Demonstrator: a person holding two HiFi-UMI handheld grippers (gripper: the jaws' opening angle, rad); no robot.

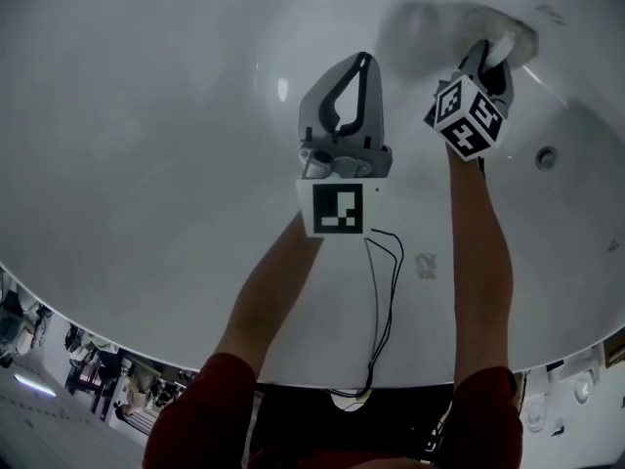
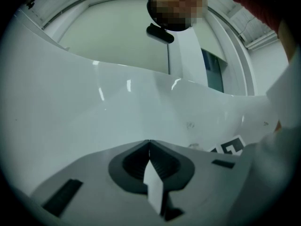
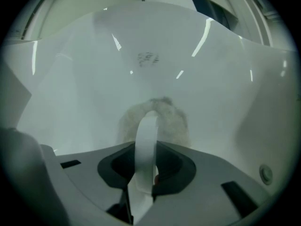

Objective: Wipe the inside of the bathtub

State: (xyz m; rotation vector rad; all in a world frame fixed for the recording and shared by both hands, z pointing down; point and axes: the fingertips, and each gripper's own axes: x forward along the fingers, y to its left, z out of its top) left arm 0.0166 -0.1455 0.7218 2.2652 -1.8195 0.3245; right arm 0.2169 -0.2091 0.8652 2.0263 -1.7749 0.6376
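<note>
I look down into the white bathtub (image 1: 146, 164). A fuzzy pale grey cloth (image 1: 459, 22) lies pressed on the tub's far inner wall. My right gripper (image 1: 493, 55) is shut on it. In the right gripper view the cloth (image 3: 171, 121) bulges beyond the right gripper (image 3: 150, 140), and a white strip arches out from between the jaws to it. My left gripper (image 1: 364, 62) hovers mid-tub to the left of the right one, shut with no object in it. The tips of the left gripper (image 2: 149, 142) meet in its own view.
A round metal fitting (image 1: 547, 157) sits in the tub wall right of the right gripper, also visible as the fitting (image 3: 266, 174). A faint grey mark (image 1: 426, 265) shows on the tub surface. A thin black cable (image 1: 386, 291) hangs from the left gripper. The tub rim curves along the bottom.
</note>
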